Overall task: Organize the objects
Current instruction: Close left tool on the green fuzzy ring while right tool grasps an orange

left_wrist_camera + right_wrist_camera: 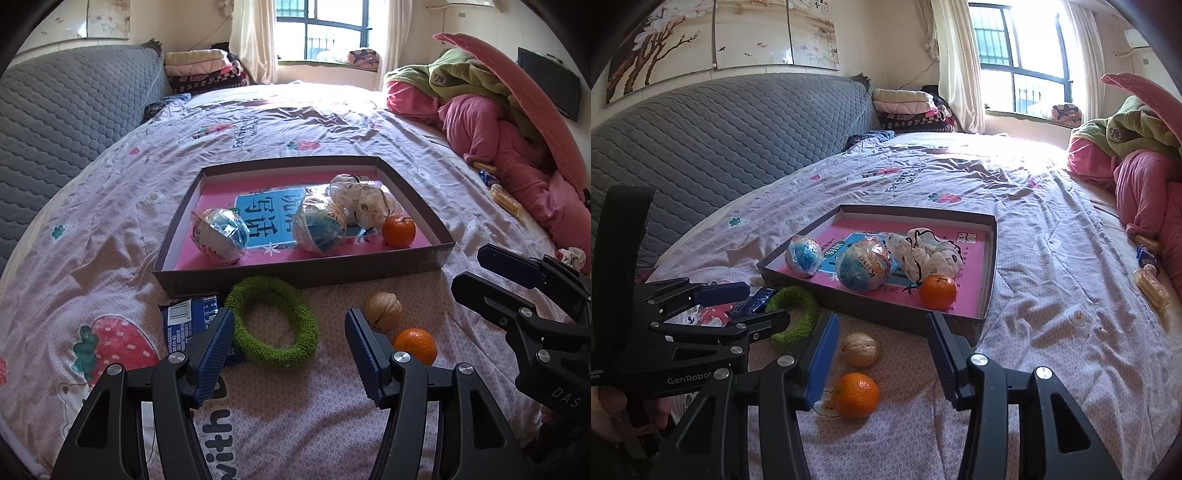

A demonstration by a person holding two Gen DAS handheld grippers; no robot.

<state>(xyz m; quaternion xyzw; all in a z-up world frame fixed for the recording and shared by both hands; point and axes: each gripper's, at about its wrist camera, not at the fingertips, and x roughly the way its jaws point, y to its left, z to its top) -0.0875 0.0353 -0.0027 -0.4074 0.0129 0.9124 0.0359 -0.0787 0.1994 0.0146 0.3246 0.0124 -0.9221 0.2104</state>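
Note:
A shallow brown box with a pink floor lies on the bed. It holds two wrapped toy eggs, a white cloth bundle and an orange. In front of the box lie a green fuzzy ring, a blue snack packet, a walnut and a second orange. My left gripper is open and empty, low over the ring. My right gripper is open and empty above the walnut and orange.
The bed sheet is pink with strawberry prints. A grey padded headboard stands at the left. Pink and green bedding is piled at the right, with small snack packs beside it. Folded blankets lie by the window.

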